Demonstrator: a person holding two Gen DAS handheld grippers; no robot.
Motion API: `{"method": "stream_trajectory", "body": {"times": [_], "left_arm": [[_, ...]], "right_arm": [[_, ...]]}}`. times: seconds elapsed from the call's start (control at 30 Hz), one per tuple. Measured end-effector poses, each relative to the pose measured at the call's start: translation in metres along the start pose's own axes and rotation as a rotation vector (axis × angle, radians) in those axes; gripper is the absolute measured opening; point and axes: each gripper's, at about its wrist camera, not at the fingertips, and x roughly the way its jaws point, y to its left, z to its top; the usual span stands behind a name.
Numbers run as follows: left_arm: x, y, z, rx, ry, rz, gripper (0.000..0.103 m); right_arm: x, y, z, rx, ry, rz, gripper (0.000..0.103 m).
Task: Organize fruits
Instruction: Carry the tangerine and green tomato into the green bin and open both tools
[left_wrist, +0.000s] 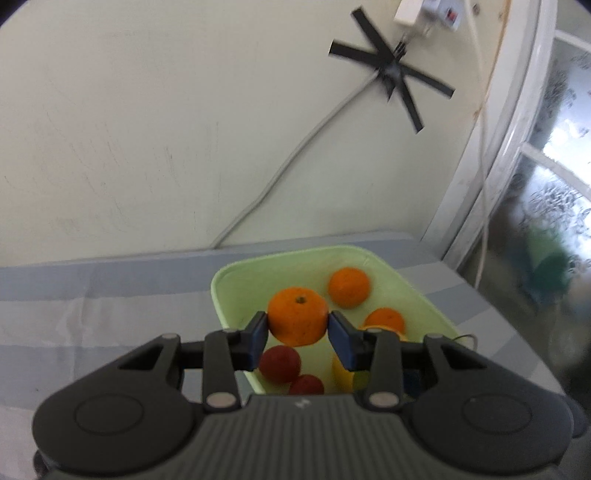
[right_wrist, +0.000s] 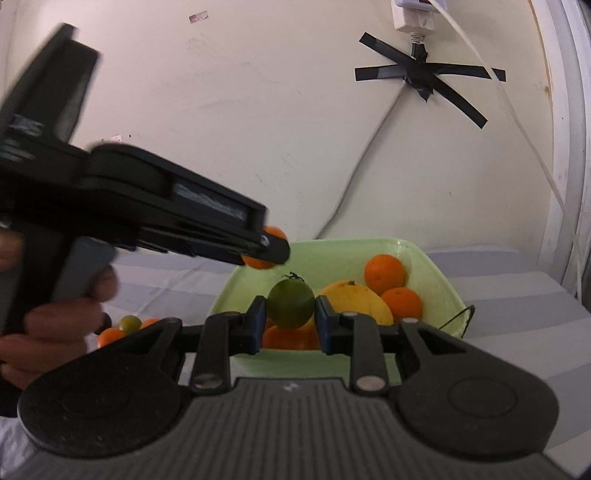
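My left gripper (left_wrist: 297, 329) pinches a mandarin (left_wrist: 297, 316) at its widest girth above the green tray (left_wrist: 236, 273); my right gripper (right_wrist: 290, 319) clamps a green tomato (right_wrist: 290, 303) near the tray's front rim. Both seem light; the tomato looks smooth and probably bruises easily.

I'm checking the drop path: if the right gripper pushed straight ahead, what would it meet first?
The right gripper, shut on the green tomato, would probably meet the yellow fruit and oranges in the green tray, though depth is unclear.
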Motion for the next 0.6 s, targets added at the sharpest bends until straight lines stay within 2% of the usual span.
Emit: {"method": "stream_trajectory", "body": {"times": [0.07,0.1,0.23,0.43,0.6], "left_arm": [[0.006,0.001,-0.002,-0.002,0.018,0.013,0.037],[0.006,0.002,-0.002,-0.006,0.022,0.013,0.037],[-0.007,0.003,0.001,-0.014,0.002,0.002,0.037],[-0.057,0.003,0.021,-0.006,-0.097,-0.023,0.042],[-0.059,-0.012,0.026,0.028,-0.099,-0.006,0.042]], "right_arm": [[0.000,0.001,0.001,-0.014,-0.014,-0.014,0.036],[0.000,0.001,0.000,-0.019,-0.023,-0.024,0.042],[-0.008,-0.002,0.001,-0.012,-0.067,-0.036,0.043],[-0.023,-0.005,-0.002,0.023,-0.140,-0.040,0.042],[-0.034,-0.006,-0.002,0.060,-0.197,-0.055,0.042]]}}
